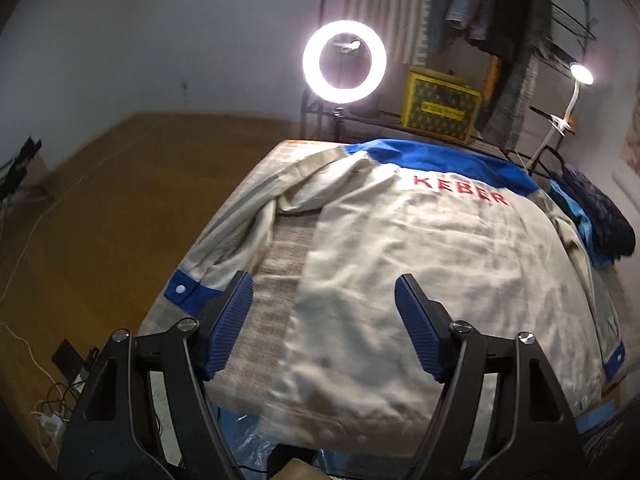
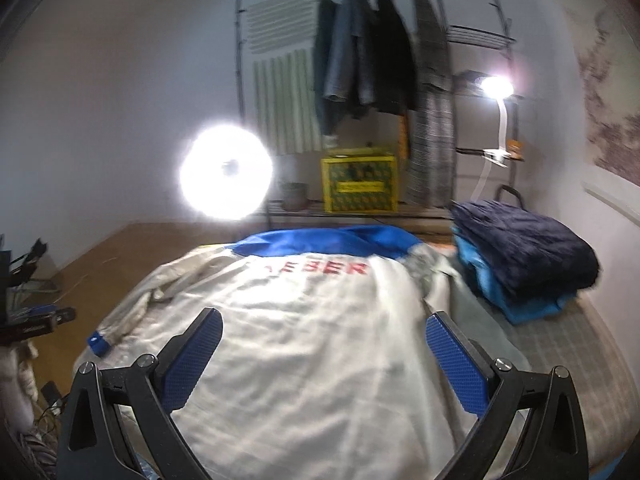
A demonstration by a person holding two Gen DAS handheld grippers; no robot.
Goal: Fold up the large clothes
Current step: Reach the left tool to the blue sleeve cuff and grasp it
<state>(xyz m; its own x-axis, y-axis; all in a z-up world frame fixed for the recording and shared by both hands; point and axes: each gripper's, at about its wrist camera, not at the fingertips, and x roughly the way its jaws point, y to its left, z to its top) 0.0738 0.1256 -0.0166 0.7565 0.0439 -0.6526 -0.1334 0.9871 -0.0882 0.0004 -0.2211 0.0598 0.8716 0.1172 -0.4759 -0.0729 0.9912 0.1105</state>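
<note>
Red "KEBER" lettering [image 1: 460,190] (jacket [image 1: 400,280] back)

Matt, creased cloth jacket [image 1: 420,264]

The right claw [image 2: 322,334] hangs with jaws apart above the cream jacket [image 2: 304,344] beside folded clothes [image 2: 524,256].

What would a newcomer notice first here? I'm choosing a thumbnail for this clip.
The cream jacket with its blue yoke and red lettering, spread back-up across the table, fills the middle. Behind it the ring light glares at the table's far edge. At the right, a folded dark-blue pile sits beside the jacket.
</note>
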